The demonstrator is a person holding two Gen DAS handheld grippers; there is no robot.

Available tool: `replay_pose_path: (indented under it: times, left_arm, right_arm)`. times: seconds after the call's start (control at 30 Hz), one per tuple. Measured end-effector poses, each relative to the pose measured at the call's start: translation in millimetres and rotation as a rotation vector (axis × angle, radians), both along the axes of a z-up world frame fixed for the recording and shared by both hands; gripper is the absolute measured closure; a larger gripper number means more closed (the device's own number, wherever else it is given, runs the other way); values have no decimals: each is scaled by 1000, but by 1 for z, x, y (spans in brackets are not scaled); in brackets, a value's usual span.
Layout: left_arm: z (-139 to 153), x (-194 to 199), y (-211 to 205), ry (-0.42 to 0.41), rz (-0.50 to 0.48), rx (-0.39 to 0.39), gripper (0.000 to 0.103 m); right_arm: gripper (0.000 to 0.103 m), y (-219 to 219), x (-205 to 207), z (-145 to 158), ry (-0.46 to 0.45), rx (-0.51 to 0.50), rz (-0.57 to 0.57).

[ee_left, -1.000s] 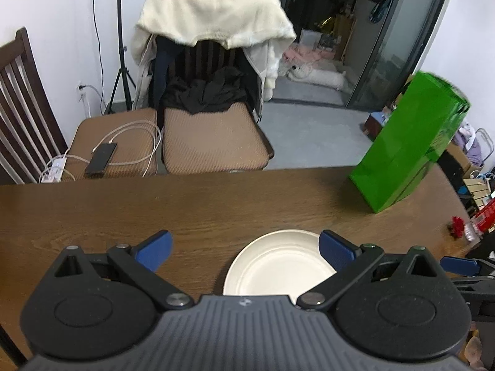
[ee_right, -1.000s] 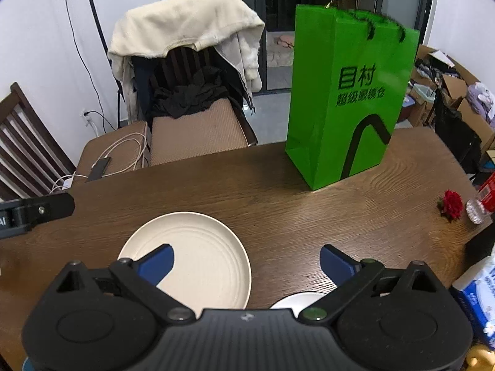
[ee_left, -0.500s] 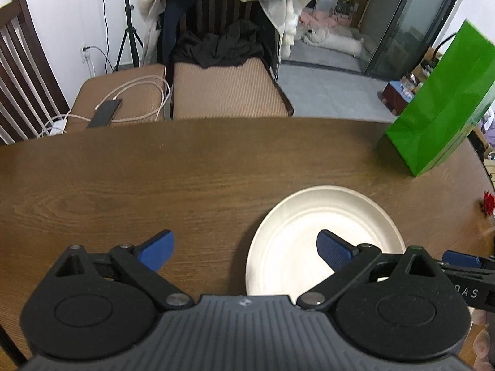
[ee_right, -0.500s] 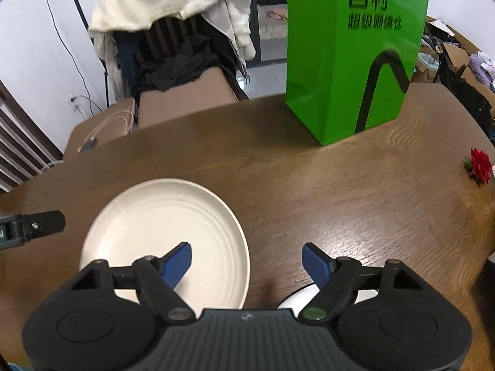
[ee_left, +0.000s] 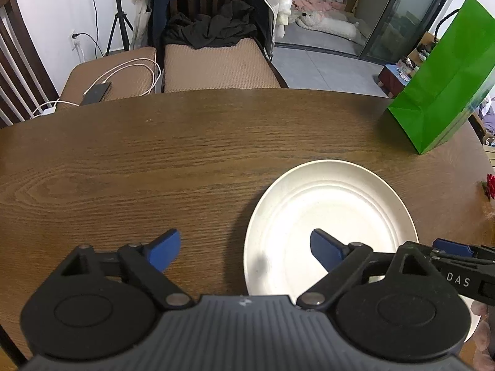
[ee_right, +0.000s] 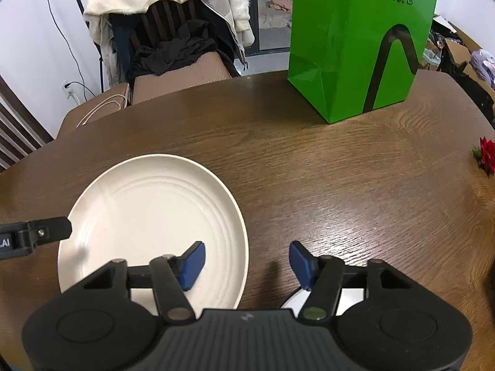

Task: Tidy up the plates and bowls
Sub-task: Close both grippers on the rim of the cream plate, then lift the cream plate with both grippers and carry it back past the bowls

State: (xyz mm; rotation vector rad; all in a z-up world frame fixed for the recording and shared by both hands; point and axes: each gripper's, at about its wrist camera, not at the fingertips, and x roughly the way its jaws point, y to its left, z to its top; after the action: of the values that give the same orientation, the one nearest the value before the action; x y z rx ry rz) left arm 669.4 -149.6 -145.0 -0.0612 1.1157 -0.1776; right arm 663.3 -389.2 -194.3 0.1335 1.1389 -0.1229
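Observation:
A cream plate lies flat on the brown wooden table. My left gripper straddles the plate's left rim, one finger over the plate and the other over bare wood. Its jaws are closing and the pads touch nothing. My right gripper straddles the plate's right rim in the same way. Its jaws are closing too, still apart from the rim. A small white dish peeks out under the right gripper's body, mostly hidden.
A tall green paper bag stands at the back right of the table. A red flower lies near the right edge. Chairs with clothes, a phone and cables stand behind the far edge.
Both grippers have sunk toward the table and tilted further down, so the plate looks larger. The right jaws have narrowed a lot, the left jaws slightly.

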Motion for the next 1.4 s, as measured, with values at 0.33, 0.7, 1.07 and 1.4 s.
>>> replay_pose_path:
  times: [0.33, 0.7, 1.07, 1.4]
  left_arm:
    - [-13, 4, 2, 49, -4, -18, 27]
    - [-21, 4, -1, 76, -23, -25, 49]
    - [-31, 2, -5, 111, -37, -36, 87]
    - [-26, 0, -10, 79, -34, -20, 90]
  right_arm:
    - [64, -2, 2, -3, -16, 20, -1]
    - [81, -3, 6, -5, -36, 37, 3]
    - [93, 3, 12, -14, 5, 14, 13]
    - [96, 6, 7, -16, -6, -21, -3]
